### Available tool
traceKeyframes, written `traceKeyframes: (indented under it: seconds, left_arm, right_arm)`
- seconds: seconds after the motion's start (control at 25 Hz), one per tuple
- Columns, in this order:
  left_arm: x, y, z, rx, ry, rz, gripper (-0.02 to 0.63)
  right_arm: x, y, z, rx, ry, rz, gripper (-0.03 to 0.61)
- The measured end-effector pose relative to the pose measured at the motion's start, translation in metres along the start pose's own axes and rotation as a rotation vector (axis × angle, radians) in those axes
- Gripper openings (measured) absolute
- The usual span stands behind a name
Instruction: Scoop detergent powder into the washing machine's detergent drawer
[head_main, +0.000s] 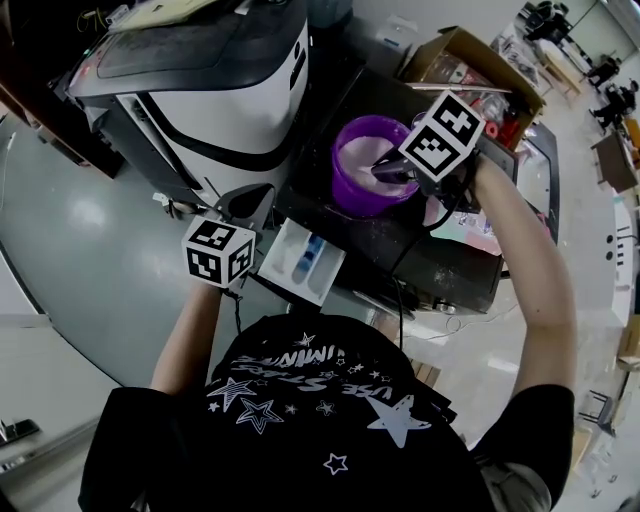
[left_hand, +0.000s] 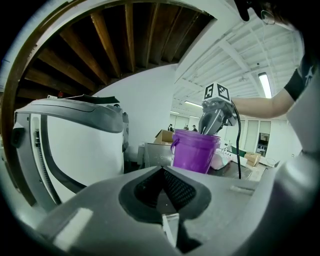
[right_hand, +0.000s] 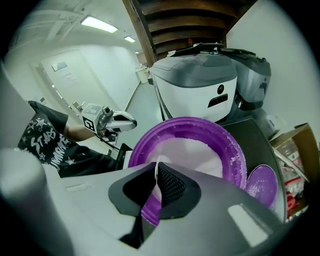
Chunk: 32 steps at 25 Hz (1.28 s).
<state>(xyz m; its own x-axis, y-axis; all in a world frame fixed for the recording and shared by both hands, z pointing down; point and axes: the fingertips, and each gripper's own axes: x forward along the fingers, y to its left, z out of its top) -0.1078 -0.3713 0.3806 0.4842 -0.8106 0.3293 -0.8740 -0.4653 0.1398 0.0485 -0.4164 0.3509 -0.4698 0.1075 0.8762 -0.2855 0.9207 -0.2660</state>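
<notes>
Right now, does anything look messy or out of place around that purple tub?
Slightly. White powder is smeared along the purple bucket's rim, and the lid lying beside it is dusted too. Nothing looks tipped or broken.

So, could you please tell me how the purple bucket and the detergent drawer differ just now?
The purple bucket is round and holds white powder; the detergent drawer is rectangular, white with a blue insert. The right gripper, shut on a thin white strip, is over the bucket; the left gripper is beside the drawer. Both are open on top.
</notes>
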Motion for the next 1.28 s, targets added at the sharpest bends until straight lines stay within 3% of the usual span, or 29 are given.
traceKeyframes:
  seconds: [0.2, 0.64, 0.92, 1.28]
  left_arm:
    - [-0.001, -0.001, -0.002, -0.005, 0.001, 0.012, 0.0]
    - [-0.008, -0.006, -0.004, 0.001, -0.003, 0.009, 0.0]
    - [-0.007, 0.0, -0.008, -0.004, -0.002, -0.003, 0.0]
    - [-0.003, 0.005, -0.012, 0.008, 0.041, -0.084, 0.0]
  right_arm:
    - [0.004, 0.014, 0.002, -0.004, 0.015, 0.026, 0.04]
    - [-0.008, 0.011, 0.01, 0.165, -0.116, 0.087, 0.037]
    - [-0.01, 0.009, 0.009, 0.18, -0.159, 0.059, 0.035]
    - [-0.023, 0.002, 0.004, 0.318, -0.28, 0.015, 0.035]
